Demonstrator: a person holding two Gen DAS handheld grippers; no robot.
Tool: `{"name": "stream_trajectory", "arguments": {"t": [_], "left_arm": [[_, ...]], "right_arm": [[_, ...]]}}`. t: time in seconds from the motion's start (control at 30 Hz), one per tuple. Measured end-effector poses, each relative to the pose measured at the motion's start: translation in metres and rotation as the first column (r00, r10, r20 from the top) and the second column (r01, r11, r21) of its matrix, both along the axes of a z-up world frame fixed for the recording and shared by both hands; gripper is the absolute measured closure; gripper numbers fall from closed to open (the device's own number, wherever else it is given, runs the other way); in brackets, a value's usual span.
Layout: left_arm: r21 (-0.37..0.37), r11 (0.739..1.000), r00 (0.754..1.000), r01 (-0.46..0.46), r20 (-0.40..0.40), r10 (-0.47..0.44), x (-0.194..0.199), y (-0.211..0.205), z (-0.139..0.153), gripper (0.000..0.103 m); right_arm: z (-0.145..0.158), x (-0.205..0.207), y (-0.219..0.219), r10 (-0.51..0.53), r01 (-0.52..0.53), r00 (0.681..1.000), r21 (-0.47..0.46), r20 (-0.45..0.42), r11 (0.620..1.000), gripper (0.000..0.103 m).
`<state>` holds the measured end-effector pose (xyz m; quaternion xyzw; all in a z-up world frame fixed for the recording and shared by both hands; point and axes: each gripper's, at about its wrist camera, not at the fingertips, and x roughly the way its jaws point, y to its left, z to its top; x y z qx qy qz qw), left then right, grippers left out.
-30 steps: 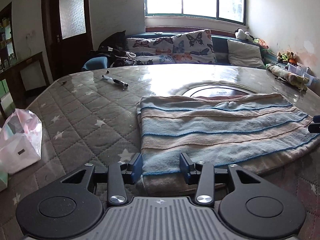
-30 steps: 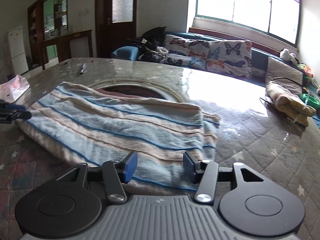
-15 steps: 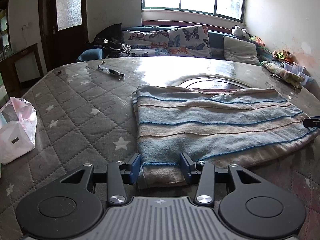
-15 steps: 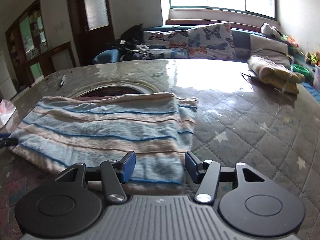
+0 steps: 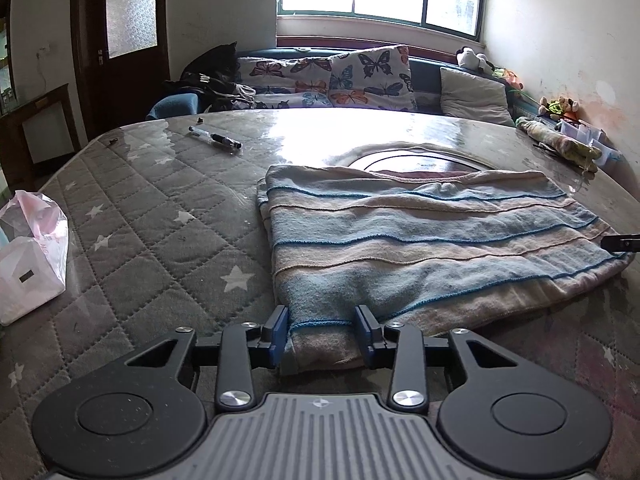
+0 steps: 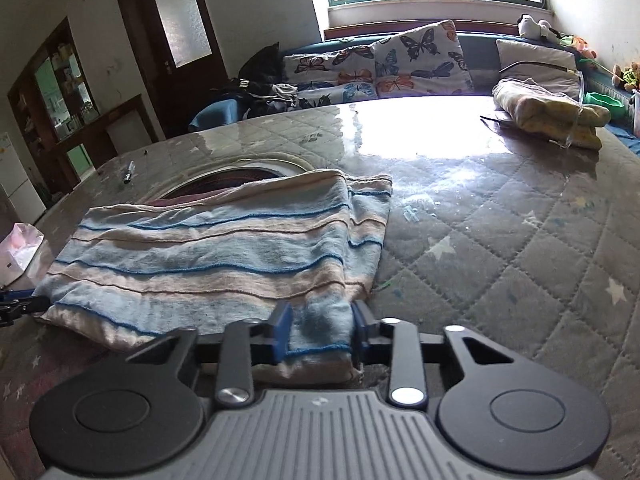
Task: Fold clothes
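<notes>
Striped garment (image 5: 420, 240), folded, lay flat on the quilted star-patterned table cover (image 5: 152, 232). In the left wrist view, the left gripper (image 5: 322, 330) sat at the near left corner, its jaws closing with the hem between them, the pads just at the fabric's edges. A pen (image 5: 216, 141) lay well beyond, a pink bag (image 5: 32, 256) at the far left. Over to the right wrist view: the right gripper (image 6: 320, 334) was closing on the near right corner, cloth bunched between the blue pads. A rolled yellowish bundle (image 6: 548, 114) sat well apart.
</notes>
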<state>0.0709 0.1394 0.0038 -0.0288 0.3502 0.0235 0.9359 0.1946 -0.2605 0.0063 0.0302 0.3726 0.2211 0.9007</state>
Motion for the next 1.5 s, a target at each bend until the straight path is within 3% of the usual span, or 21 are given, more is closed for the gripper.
{"name": "stream_trajectory", "arguments": {"t": [0.37,0.7,0.93,1.07,1.23,1.5], "left_arm": [[-0.037,0.995,0.996,0.088,-0.028,-0.089,-0.013,-0.001,0.004,0.074],[-0.057,0.971,0.969,0.233,-0.068,-0.237,-0.051,-0.022,0.008,0.074],[-0.027,0.970,0.970,0.240,-0.038,-0.241,-0.047,-0.012,0.027,0.072],[-0.009,0.974,0.974,0.227,-0.003,-0.227,-0.038,-0.009,0.038,0.072],[-0.013,0.970,0.970,0.243,0.021,-0.243,-0.012,-0.020,0.042,0.072],[-0.088,0.962,0.966,0.257,0.026,-0.255,0.051,-0.041,0.038,0.073]], "right_arm": [[0.004,-0.012,-0.012,0.026,-0.026,1.000,-0.031,-0.007,0.999,0.087],[0.011,-0.045,-0.038,0.021,-0.023,1.000,-0.121,-0.018,0.992,0.088],[0.030,-0.054,-0.039,0.023,-0.019,0.999,-0.124,0.033,0.992,0.083],[0.042,-0.054,-0.026,0.065,-0.054,0.995,-0.134,0.081,0.989,0.076],[0.048,-0.049,0.000,0.135,-0.120,0.985,-0.134,0.109,0.984,0.075],[0.045,-0.040,0.064,0.305,-0.291,0.946,-0.132,0.108,0.948,0.075]]}}
